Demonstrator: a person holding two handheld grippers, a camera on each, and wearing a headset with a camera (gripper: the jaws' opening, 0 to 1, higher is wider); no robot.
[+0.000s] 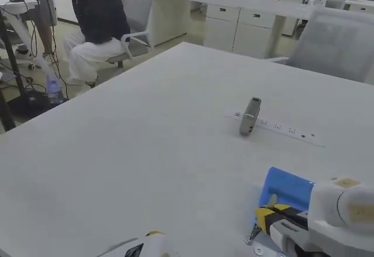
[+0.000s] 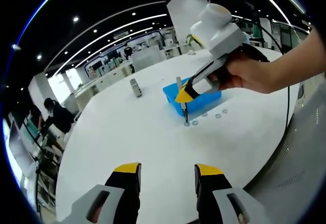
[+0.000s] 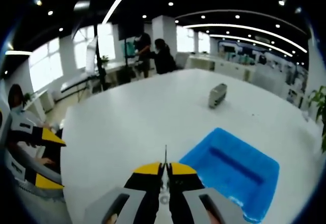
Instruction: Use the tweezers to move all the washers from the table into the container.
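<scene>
- The right gripper [image 3: 165,170] has its yellow-tipped jaws closed almost together on the handle end of slim metal tweezers [image 2: 184,111]. A hand [image 2: 249,74] carries it and tilts it steeply down.
- The tweezer points sit at the worktop [image 1: 146,152], on or right against the nearest of several small flat metal ring washers [image 2: 195,122]. The points are too small to show whether that washer is pinched.
- The washers lie in a loose row near the right end of the worktop's near edge. They are just beside the shallow blue plastic container [image 3: 232,170], on its near side.
- From the right gripper view, the container appears to have nothing in it.
- The left gripper [image 2: 168,175] hangs well apart over the near edge, with its jaws wide apart and nothing between them.
- A grey metal pop-up socket block [image 1: 250,115] stands upright further in, towards the middle of the worktop and away from the work.
- Step in hand, in my judgement: the pick of the first washer. Every washer seen is on the worktop, so the task is at its start.
- Next move, as I assess it:
  - Squeeze enough to close the points across the ring's rim.
  - Lift it clear and carry it the short way over the container's near wall.
  - Ease the squeeze to drop it.
- A thin flat ring may slip or flick away if it is pinched off-centre.
</scene>
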